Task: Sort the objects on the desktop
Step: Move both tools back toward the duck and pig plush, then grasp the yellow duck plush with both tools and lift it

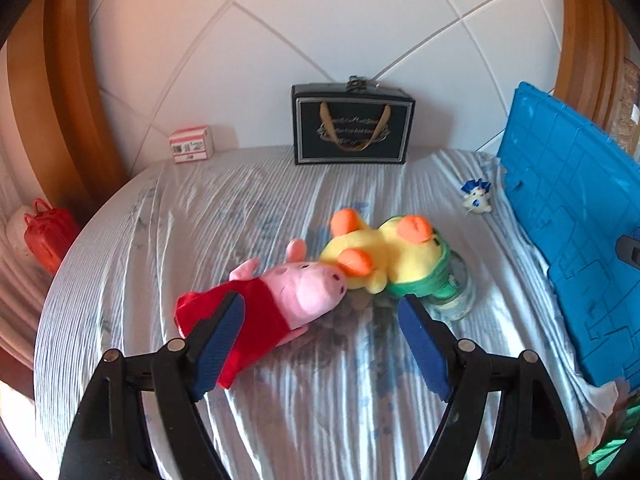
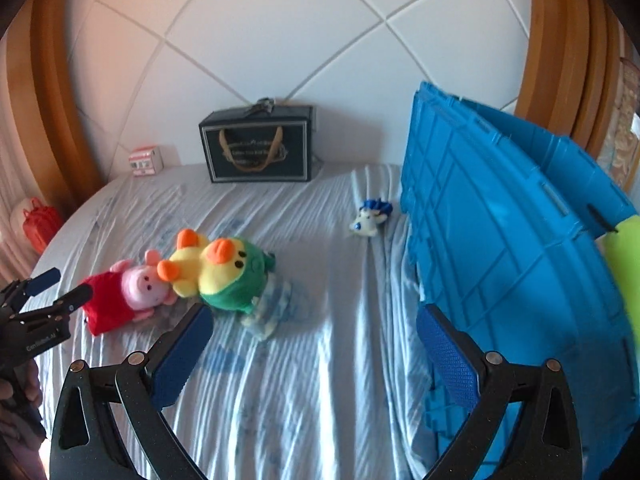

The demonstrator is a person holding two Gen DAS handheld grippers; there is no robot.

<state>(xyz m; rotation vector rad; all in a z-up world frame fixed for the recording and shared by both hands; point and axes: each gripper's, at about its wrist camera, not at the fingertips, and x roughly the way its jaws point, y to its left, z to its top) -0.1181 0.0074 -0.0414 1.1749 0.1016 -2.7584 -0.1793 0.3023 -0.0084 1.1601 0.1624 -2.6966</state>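
Both the left gripper [image 1: 320, 304] and right gripper [image 2: 314, 316] are held spread and empty above the pig plush [image 1: 280, 300] and duck plush [image 2: 216, 268].

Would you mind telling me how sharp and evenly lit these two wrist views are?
Left wrist view: strong fisheye bending of the wall lines, a warm pink cast at upper left, the pig plush slightly soft. Right wrist view: same bending, motion blur on the striped sheet, the blue crate brightly lit.
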